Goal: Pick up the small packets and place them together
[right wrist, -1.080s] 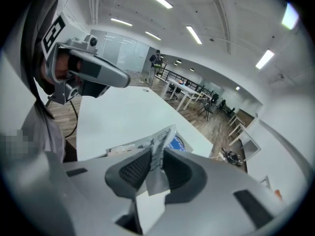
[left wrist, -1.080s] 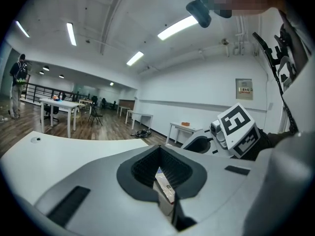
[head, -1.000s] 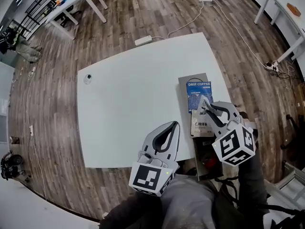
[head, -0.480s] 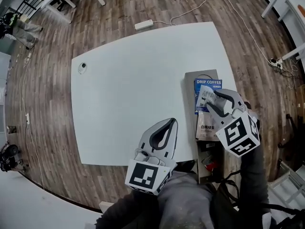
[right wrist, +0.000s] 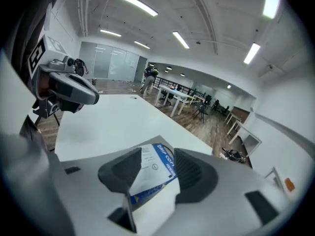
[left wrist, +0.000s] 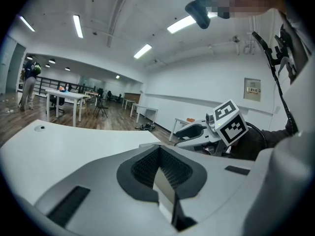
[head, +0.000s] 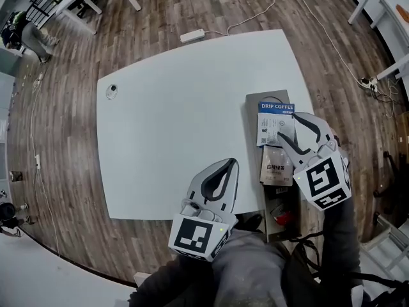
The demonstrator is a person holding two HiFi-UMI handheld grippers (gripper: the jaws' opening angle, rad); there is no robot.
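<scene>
A grey tray (head: 253,107) sits at the table's right edge. On it lie a blue DRIP COFFEE packet (head: 277,111), with a small white packet (head: 273,133) on its near end, and a beige packet (head: 276,167) closer to me. My right gripper (head: 291,128) hovers over the white packet; its jaws have just been opening. In the right gripper view that gripper (right wrist: 156,157) has the white packet (right wrist: 146,175) leaning on the left jaw, with a gap at the right one. My left gripper (head: 226,166) is shut and empty near the table's front edge, its jaws meeting (left wrist: 160,179).
The white table (head: 179,107) carries a small round object (head: 112,89) at its far left. A red item (head: 282,217) lies in the tray's near end. On the wooden floor beyond are a power strip (head: 192,35), cables and other white tables.
The right gripper's jaws have spread apart around the small white packet, which now rests on the blue packet. The gripper drew slightly back to the right. The left gripper looks unchanged.
</scene>
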